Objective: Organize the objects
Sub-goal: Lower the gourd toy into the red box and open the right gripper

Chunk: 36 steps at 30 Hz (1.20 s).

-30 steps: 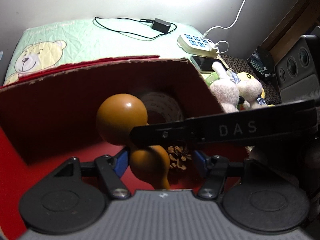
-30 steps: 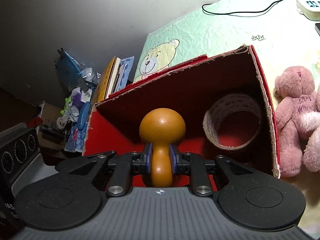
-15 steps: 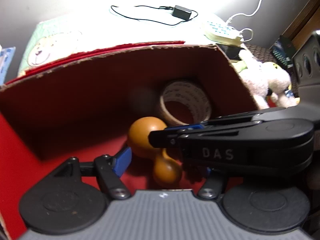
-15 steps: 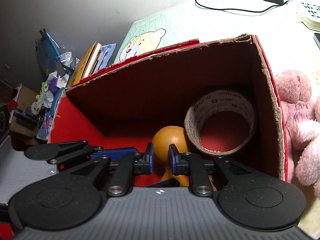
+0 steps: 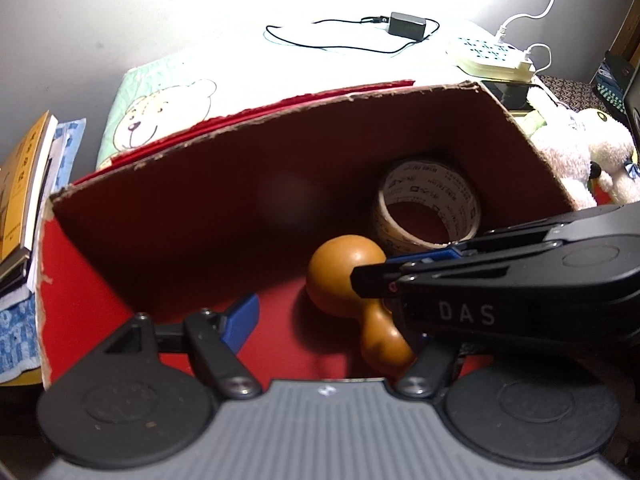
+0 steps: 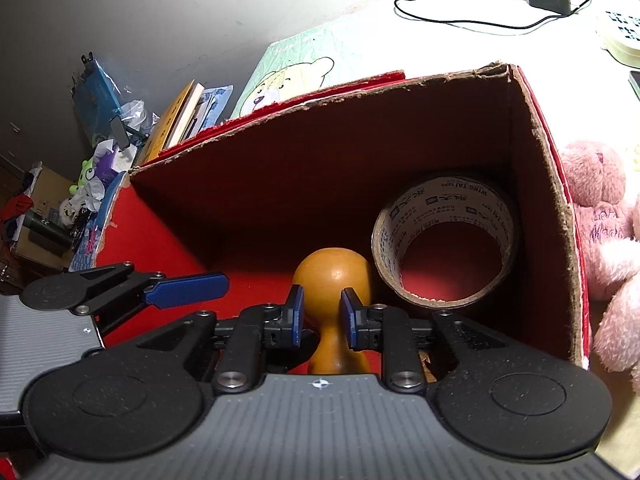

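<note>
Two tools spread in the red box [image 6: 536, 184]; right [image 6: 320, 316] straddles gourd [image 6: 332, 276]; tape roll [image 6: 444, 240] beside.

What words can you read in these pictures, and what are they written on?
"DAS": white letters on the side of the right claw.
"WING TAI TAPE": printed on the inside of the tape roll in the red box; the symbols next to it are too small to read.
Pink teddy: stitched letters, too blurred to read.
Yellow book: spine writing too small to read.
</note>
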### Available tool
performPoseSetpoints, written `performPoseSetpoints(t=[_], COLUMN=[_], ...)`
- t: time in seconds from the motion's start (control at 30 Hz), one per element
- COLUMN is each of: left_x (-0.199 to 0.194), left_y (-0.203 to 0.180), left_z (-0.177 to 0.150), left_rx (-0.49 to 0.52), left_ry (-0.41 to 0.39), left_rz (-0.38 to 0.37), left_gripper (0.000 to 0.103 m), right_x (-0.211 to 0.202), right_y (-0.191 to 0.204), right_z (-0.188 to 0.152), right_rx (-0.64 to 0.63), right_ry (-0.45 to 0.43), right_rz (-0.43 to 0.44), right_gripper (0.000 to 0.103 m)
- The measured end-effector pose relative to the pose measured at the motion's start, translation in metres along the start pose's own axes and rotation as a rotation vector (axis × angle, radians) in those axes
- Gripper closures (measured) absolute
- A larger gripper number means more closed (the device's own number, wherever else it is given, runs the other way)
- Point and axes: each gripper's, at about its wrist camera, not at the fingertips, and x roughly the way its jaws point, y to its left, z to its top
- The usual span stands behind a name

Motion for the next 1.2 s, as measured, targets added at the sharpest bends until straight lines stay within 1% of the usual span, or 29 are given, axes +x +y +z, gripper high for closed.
performPoseSetpoints(t=[0.27, 0.63, 0.83, 1.2], left_x=[-0.0001, -0.0008, -0.0018, -0.0038], left_y=[-0.0024, -0.0046, -0.0076, -0.0087], left_z=[-0.0001, -0.0003, -0.0016, -0.0028], left_rx=[-0.008, -0.014, -0.004, -0.021], left_ry=[-0.007, -0.016, -0.027, -0.045], left_rz=[0.027, 0.059, 0.078, 0.125], left_gripper=[0.024, 0.021, 0.02, 0.017], right_x=[0.0, -0.0002, 0.0007, -0.0012], right_y=[0.0007, 0.0039, 0.0042, 0.0047], right_z=[-0.0025, -0.0041, -0.0031, -0.0052], right_rx=[-0.002, -0.011, -0.014, -0.013], right_ry=[-0.022, -0.062, -0.063, -0.105], right_rz=[-0.02, -0.076, -0.094, -0.121], right_gripper=[0.08, 0.08, 0.081, 0.081])
